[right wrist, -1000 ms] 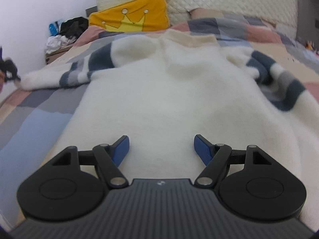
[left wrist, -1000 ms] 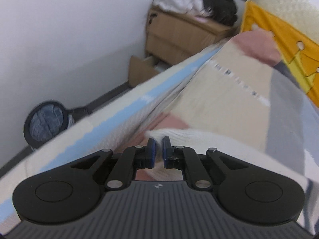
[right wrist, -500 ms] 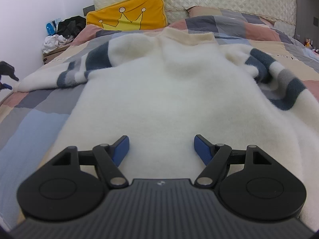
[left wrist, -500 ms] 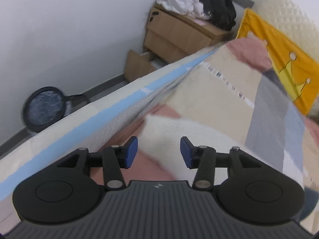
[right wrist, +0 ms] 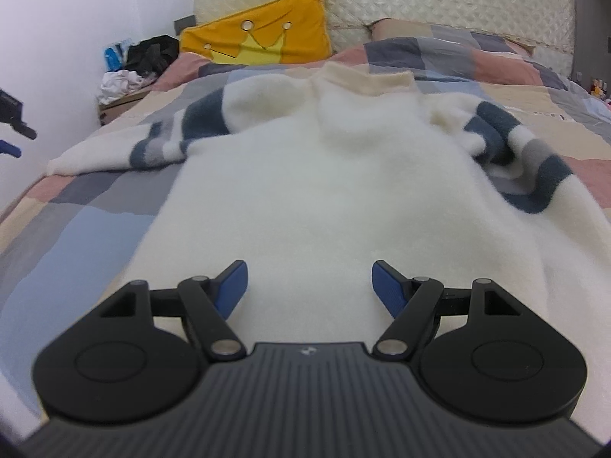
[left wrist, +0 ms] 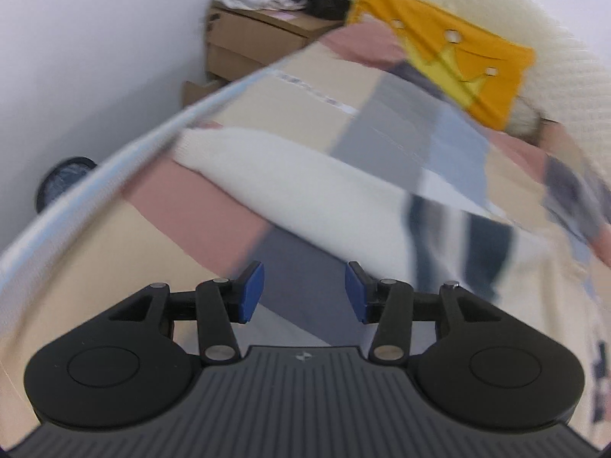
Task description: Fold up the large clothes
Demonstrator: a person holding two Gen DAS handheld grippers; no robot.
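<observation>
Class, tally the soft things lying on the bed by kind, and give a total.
White sweater: 1
Yellow crown cushion: 1
Patchwork quilt: 1
Patchwork pillow: 1
Total: 4

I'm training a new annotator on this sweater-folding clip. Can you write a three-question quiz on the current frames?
1. True or false: the left gripper is clamped on the sweater's sleeve.
2. What lies under the right gripper? A) the sweater B) the yellow crown pillow C) the cardboard box
3. What colour are the stripes on the sleeves?

Key: 1. False: its jaws stand apart with nothing between them. 2. A. 3. Dark blue and grey.
</observation>
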